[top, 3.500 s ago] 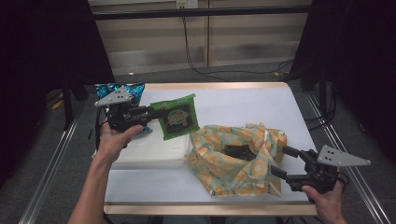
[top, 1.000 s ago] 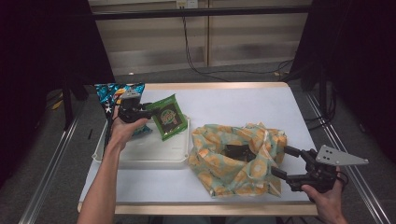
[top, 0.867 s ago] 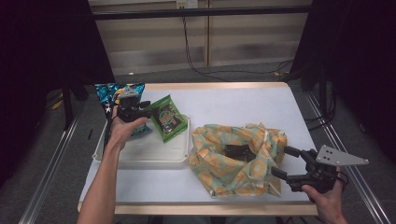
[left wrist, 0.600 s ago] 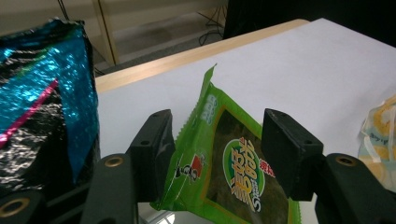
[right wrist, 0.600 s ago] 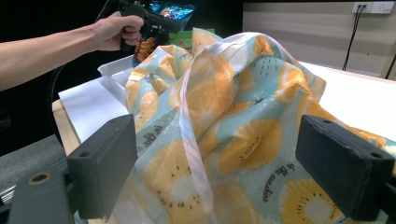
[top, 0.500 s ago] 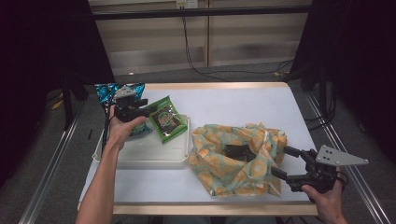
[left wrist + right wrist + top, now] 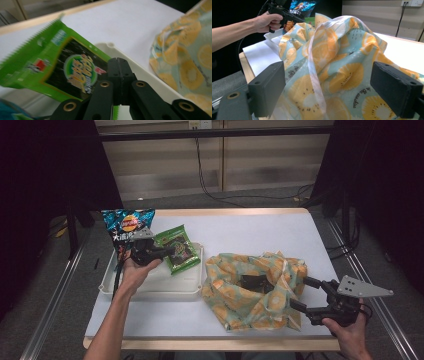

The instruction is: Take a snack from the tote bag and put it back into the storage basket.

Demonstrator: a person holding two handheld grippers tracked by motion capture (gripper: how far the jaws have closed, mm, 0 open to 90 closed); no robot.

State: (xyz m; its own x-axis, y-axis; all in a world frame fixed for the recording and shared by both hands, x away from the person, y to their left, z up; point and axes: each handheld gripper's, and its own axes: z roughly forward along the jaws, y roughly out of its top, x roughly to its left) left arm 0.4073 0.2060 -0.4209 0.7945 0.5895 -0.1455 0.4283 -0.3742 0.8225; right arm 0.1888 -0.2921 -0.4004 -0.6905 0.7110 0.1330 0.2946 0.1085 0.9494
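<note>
A green snack packet (image 7: 179, 251) (image 7: 62, 67) lies tilted over the far right corner of the white tray (image 7: 150, 287). My left gripper (image 7: 171, 251) (image 7: 120, 61) hovers over the packet's edge. Its jaws have just been closing and now meet with nothing between them, while the packet lies face-up beneath them. At the table's right, my right gripper (image 7: 299, 294) (image 7: 332, 87) stands open at the near right edge of the orange-print fabric bag (image 7: 250, 285) (image 7: 332, 62). Its pads are wide apart and grip nothing. Something dark (image 7: 255, 282) sits in the bag's mouth.
A blue chips bag (image 7: 127, 222) stands at the tray's far left corner, just behind my left hand. White table surface (image 7: 250, 232) stretches behind the fabric bag. Metal rails run along both table sides, with cables on the floor beyond.
The green packet, earlier held up in my left gripper, now rests on the tray's corner. The left jaws have come together empty and the hand has shifted slightly. The right gripper stayed still.
</note>
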